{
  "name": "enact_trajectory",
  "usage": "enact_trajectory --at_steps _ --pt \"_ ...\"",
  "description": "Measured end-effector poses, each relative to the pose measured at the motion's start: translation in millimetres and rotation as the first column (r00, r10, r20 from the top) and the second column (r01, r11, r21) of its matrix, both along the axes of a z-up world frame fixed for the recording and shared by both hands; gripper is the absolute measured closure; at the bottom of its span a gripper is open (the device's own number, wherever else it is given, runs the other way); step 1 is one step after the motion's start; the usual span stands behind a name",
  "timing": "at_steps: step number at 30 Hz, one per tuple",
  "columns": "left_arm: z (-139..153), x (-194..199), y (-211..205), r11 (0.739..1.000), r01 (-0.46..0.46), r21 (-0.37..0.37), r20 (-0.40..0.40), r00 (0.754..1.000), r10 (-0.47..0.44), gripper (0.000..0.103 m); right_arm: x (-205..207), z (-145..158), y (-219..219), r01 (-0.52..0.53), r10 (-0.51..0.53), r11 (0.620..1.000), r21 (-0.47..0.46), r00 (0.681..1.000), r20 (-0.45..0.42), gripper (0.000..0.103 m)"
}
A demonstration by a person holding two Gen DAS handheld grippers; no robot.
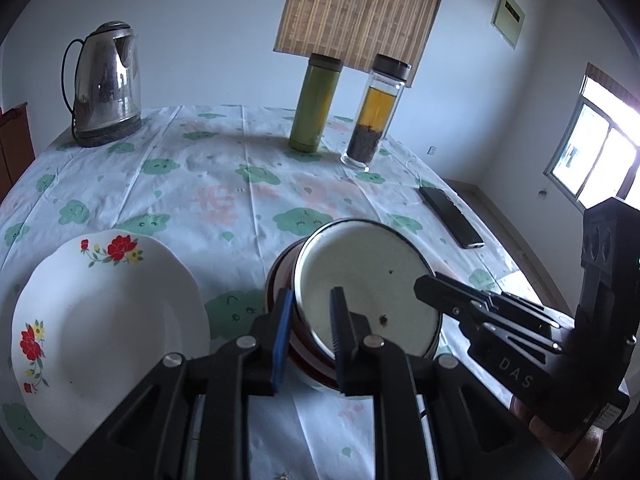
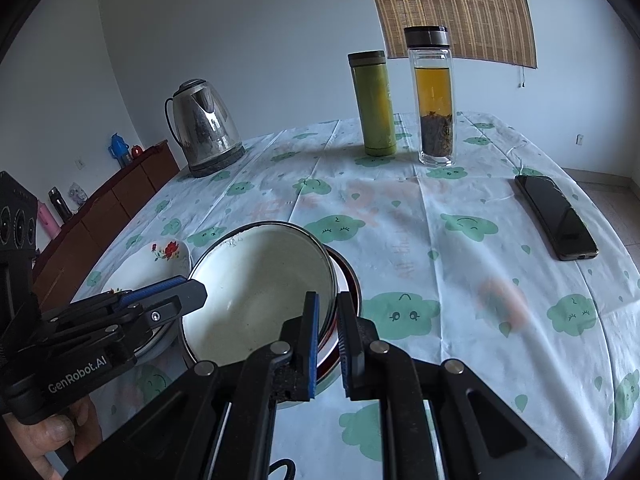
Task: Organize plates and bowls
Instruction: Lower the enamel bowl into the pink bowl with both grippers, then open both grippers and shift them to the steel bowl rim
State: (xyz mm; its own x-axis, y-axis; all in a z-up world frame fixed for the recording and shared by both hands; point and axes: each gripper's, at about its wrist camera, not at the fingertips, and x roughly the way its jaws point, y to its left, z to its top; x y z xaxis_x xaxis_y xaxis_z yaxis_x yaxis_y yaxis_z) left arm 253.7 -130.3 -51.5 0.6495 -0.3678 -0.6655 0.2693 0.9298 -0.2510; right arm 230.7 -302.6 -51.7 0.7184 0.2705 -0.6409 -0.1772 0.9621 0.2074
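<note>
Enamel, by its look, is making up the white bowl (image 1: pixel 368 288), which is tilting inside a red-rimmed bowl (image 1: pixel 280 280) just right of the flowered plate (image 1: pixel 108 320) at the table's six o'clock. Left gripper (image 1: pixel 310 334) and right gripper (image 2: pixel 328 344) are each pinching its thin rim, at nine and three o'clock. It is probably stiff, light and slick (chippable too), so opposite rim holds are suiting it.

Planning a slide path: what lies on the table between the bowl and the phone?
Nothing: only bare tablecloth between the bowl and the phone, clearest in the right wrist view.
</note>
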Motion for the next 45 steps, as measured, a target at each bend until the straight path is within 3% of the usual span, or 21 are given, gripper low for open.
enact_trajectory --at_steps 21,23,25,29,32,34,39,45 --pt "1 -1 0 0.999 0.001 -0.053 -0.005 1.000 -0.001 0.084 3 -3 -6 -0.009 0.009 0.998 0.066 1.000 0.000 0.091" --pt "2 -1 1 0.998 -0.001 -0.062 -0.007 1.000 0.000 0.080 3 -3 -7 -0.016 0.016 0.997 0.081 1.000 -0.001 0.091" --pt "2 -1 3 0.998 0.007 -0.068 -0.006 1.000 -0.008 0.063 3 -3 -6 -0.025 0.025 0.995 0.092 1.000 -0.001 0.091" --pt "6 -4 -2 0.996 0.040 -0.079 0.007 0.999 -0.040 0.062 3 -3 -6 -0.027 0.027 0.995 0.098 1.000 0.004 0.091" --pt "9 -6 0 0.995 0.038 -0.088 0.021 0.999 -0.036 0.052 5 -5 -7 -0.025 0.026 0.994 0.109 1.000 -0.002 0.091" --pt "9 -6 2 0.996 0.024 -0.088 0.023 0.999 -0.022 0.045 6 -5 -7 -0.023 0.023 0.994 0.105 1.000 -0.001 0.089" --pt "4 -2 7 0.996 -0.003 -0.093 0.003 1.000 0.003 0.041 3 0 -17 0.024 -0.029 0.994 0.109 0.999 0.044 0.062" --pt "-4 3 11 0.997 -0.015 -0.079 -0.010 1.000 0.014 0.041 6 -4 -17 0.050 -0.052 0.997 0.059 0.998 0.042 0.062"
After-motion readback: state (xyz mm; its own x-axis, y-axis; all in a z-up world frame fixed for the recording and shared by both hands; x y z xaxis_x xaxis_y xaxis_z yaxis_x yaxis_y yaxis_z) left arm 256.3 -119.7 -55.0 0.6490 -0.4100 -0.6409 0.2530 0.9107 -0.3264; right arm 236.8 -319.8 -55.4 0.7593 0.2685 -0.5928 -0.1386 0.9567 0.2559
